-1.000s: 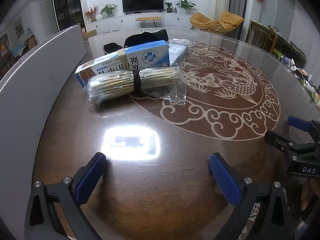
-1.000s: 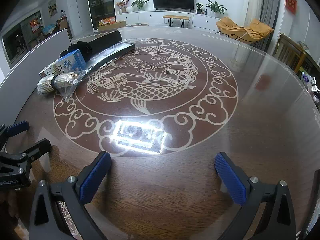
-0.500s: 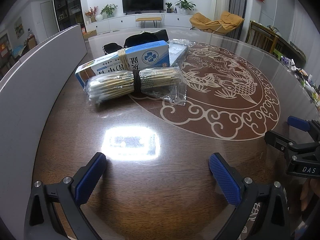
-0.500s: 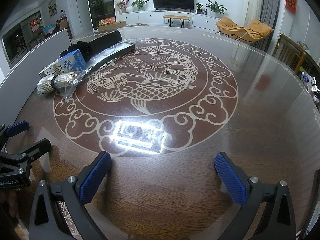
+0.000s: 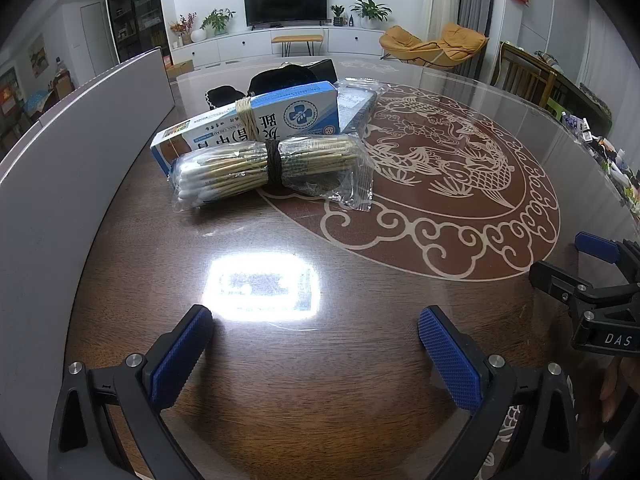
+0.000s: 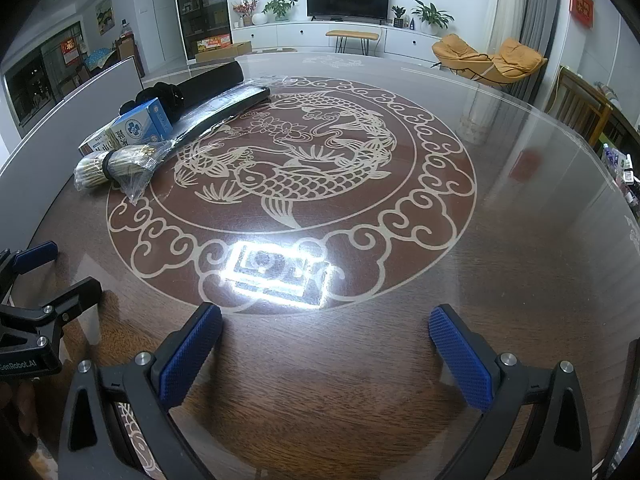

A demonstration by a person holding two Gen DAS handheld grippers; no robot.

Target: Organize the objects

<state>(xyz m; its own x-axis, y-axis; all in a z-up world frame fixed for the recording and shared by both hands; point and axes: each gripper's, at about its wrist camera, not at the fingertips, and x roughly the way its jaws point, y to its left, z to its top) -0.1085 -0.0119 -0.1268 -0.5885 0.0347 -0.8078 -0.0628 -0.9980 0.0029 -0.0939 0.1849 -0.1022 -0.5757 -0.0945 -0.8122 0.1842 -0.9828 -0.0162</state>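
Note:
A clear bag of cotton swabs (image 5: 264, 170) tied with a dark band lies on the round table (image 5: 320, 380), ahead of my left gripper (image 5: 316, 324). Right behind it rests a blue and white cream box (image 5: 256, 124) bound with a rubber band. A flat clear-wrapped packet (image 5: 358, 102) and dark fabric items (image 5: 280, 78) lie further back. My left gripper is open and holds nothing. My right gripper (image 6: 326, 322) is open too, near the table's front, with the swabs (image 6: 114, 168) and box (image 6: 138, 128) far to its left.
A grey panel (image 5: 60, 160) runs along the table's left side. The table carries a large fish medallion (image 6: 292, 164) under glass. Small bottles (image 6: 626, 168) stand beyond the right rim. Chairs and a TV cabinet are in the room behind.

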